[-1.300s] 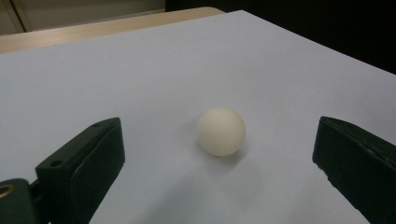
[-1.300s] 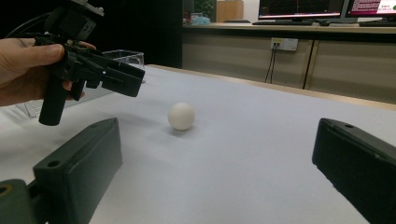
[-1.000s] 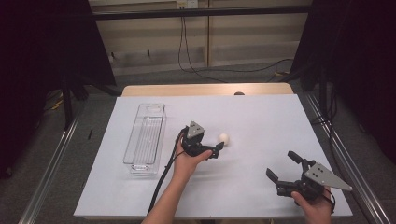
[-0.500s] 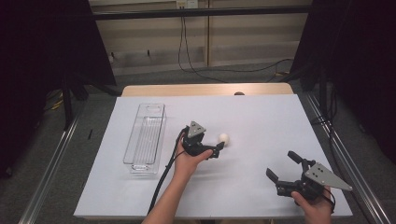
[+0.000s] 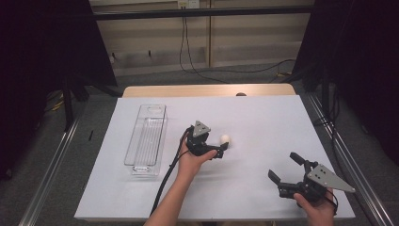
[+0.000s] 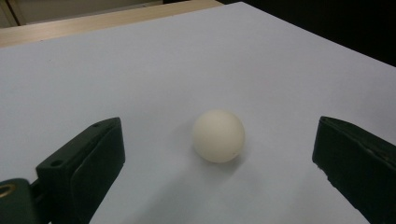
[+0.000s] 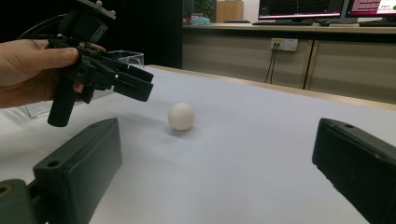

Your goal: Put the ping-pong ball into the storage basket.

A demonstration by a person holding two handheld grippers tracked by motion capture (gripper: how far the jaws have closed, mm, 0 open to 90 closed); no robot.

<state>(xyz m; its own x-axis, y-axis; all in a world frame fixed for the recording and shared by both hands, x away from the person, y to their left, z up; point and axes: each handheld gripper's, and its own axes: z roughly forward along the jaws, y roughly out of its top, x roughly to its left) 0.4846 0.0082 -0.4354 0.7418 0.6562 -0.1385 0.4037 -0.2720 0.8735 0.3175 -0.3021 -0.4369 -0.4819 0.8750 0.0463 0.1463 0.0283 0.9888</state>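
A cream-white ball (image 5: 225,139) lies on the white table sheet (image 5: 263,117), a little right of centre. A hand holds my left gripper (image 5: 222,149) just left of the ball, open, its jaws pointing at it. In the left gripper view the ball (image 6: 218,136) rests on the sheet between the two spread jaws of the left gripper (image 6: 217,122), touching neither. My right gripper (image 5: 283,165) is open near the front right corner, with nothing between its jaws. From the right gripper view, the right gripper (image 7: 217,123) looks at the ball (image 7: 181,116) and the left gripper (image 7: 133,81).
A clear, empty plastic tray (image 5: 146,139) lies lengthwise on the left part of the sheet, also seen as the tray (image 7: 126,56) behind the hand. The left gripper's black cable (image 5: 164,179) trails to the front edge. A wooden table edge (image 5: 207,89) runs along the back.
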